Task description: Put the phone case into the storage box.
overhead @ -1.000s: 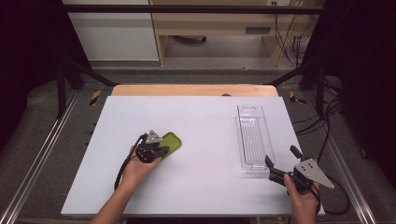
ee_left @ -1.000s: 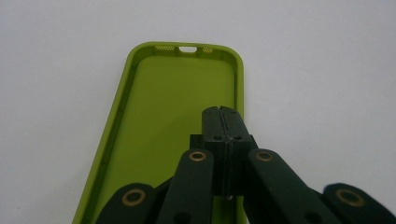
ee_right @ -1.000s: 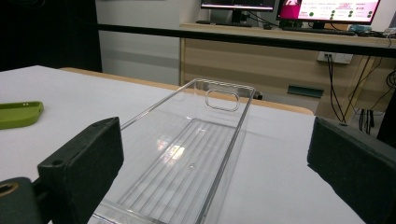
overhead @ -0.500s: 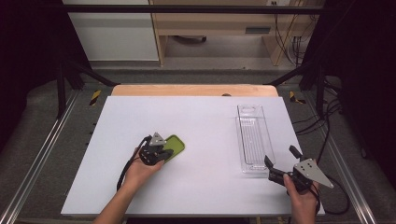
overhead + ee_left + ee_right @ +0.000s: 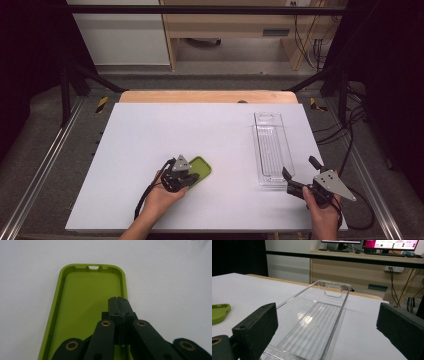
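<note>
The left gripper point(image 5: 119, 302) has its two black jaws clenched flat against each other, nothing between them; the joined tips rest over the inside floor of the lime-green soft plastic phone case point(image 5: 85, 307), close to its right-hand wall as the left gripper view shows it, though whether they press on the floor cannot be told; the case lies open side up, its slotted end wall pointing away from the jaws. In the high view the left gripper point(image 5: 187, 179) lies low and nearly level over the near end of the case point(image 5: 201, 167), aimed up and to the right; the left hand point(image 5: 162, 195) wraps the body from behind, the forearm coming in from the bottom edge at a slant, the black cable looping off to its left. The case sits on the white table point(image 5: 150, 130), left of centre and toward the near edge.

The right gripper point(image 5: 300, 172) has its jaws released and spread wide, gripping nothing; they straddle the near short end of the long clear plastic tray point(image 5: 269, 145) without touching it; the right hand point(image 5: 322, 205) holds the body upright at the table's near right corner, the wrist rising straight from the bottom edge.
</note>
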